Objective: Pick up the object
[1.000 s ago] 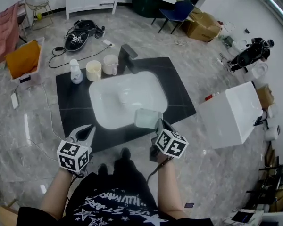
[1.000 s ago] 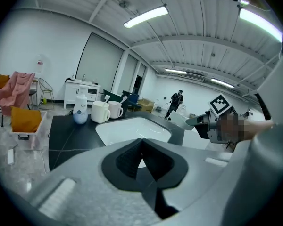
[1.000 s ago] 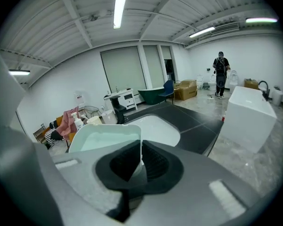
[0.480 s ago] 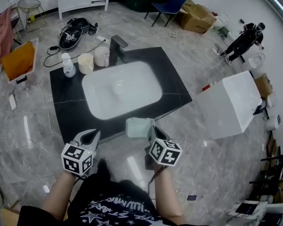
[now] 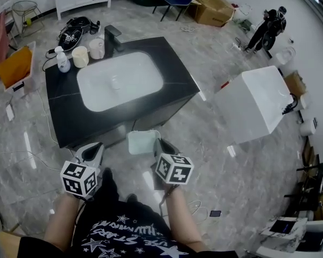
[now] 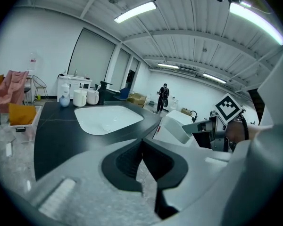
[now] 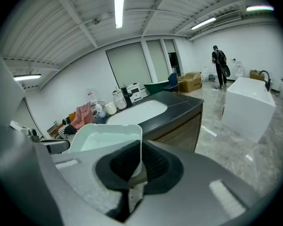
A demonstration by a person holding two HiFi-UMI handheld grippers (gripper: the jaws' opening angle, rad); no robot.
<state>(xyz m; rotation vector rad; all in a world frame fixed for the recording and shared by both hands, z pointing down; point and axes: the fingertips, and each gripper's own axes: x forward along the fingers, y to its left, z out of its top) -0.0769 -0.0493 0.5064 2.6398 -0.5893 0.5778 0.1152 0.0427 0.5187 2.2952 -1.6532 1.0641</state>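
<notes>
A pale green, open-topped rectangular container (image 5: 141, 142) hangs above the floor in front of the sink cabinet. My right gripper (image 5: 157, 143) is shut on its right wall. In the right gripper view that thin wall (image 7: 138, 147) stands pinched between the dark pads, and the container (image 7: 104, 139) opens to the left. My left gripper (image 5: 93, 151) hangs to the left of the container, apart from it. In the left gripper view its pads meet at the tips (image 6: 141, 143) with nothing between them, and the container (image 6: 176, 128) shows at the right.
A black countertop (image 5: 62, 109) with a white basin (image 5: 118, 79) stands ahead. A black faucet (image 5: 112, 36), two cups (image 5: 79, 56) and a bottle (image 5: 61, 59) are at its back. A white block (image 5: 255, 104) stands to the right. A person (image 5: 266, 26) stands far off.
Both grippers and the held container have drawn back from the counter. The container hung at the counter's front edge before and now hangs over the floor in front of the cabinet.
</notes>
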